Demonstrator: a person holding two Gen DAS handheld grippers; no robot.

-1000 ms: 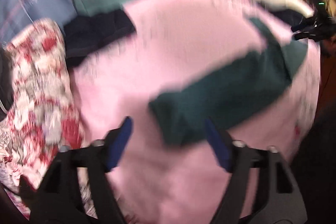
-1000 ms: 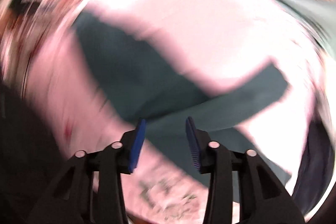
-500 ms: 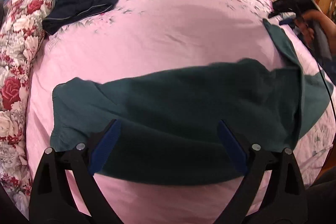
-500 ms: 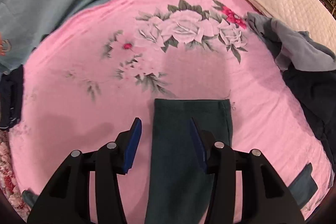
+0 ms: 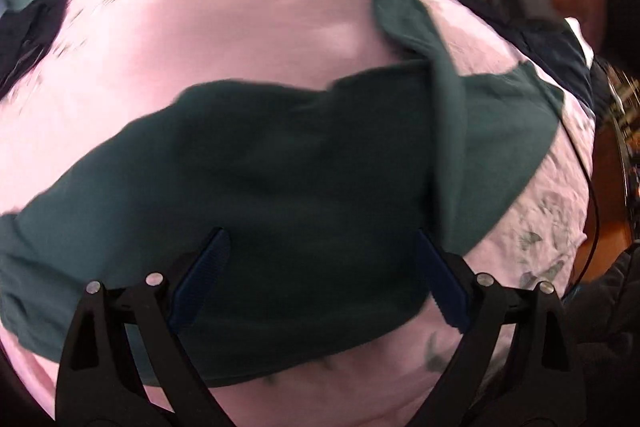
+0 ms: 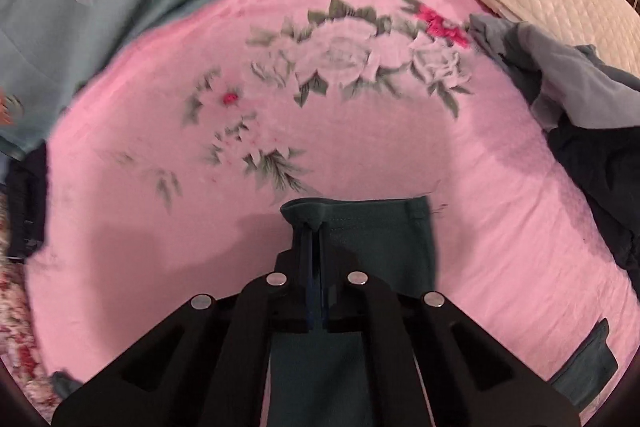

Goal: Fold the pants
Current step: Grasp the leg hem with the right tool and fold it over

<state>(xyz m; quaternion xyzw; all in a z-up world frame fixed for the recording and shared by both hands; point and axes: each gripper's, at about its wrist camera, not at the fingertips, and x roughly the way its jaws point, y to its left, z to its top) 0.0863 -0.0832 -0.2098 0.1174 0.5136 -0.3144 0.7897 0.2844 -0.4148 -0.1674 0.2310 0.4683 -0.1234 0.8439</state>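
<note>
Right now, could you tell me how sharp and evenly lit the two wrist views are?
Left wrist view: motion-blurred, the green pants soft-edged, fisheye bulging the pink bedspread. Right wrist view: sharper, hem stitching legible; the right gripper casts a soft shadow left.

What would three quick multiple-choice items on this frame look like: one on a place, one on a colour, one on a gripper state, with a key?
1. Where does the right gripper grip the pants?
A. at the hem of a leg
B. at the middle of the body
C. nowhere on the cloth

2. What colour is the sheet under the pants?
A. white
B. pink with flowers
C. plain blue

3. How does the left gripper stand?
A. shut on the pants
B. shut on the pillow
C. open above the pants

Key:
1. A: in the right wrist view the fingers are pinched on the stitched end of a leg.
2. B: both views show pink cloth, with a rose print in the right wrist view.
3. C: the blue pads stand wide apart with dark green cloth between and beyond them.
</note>
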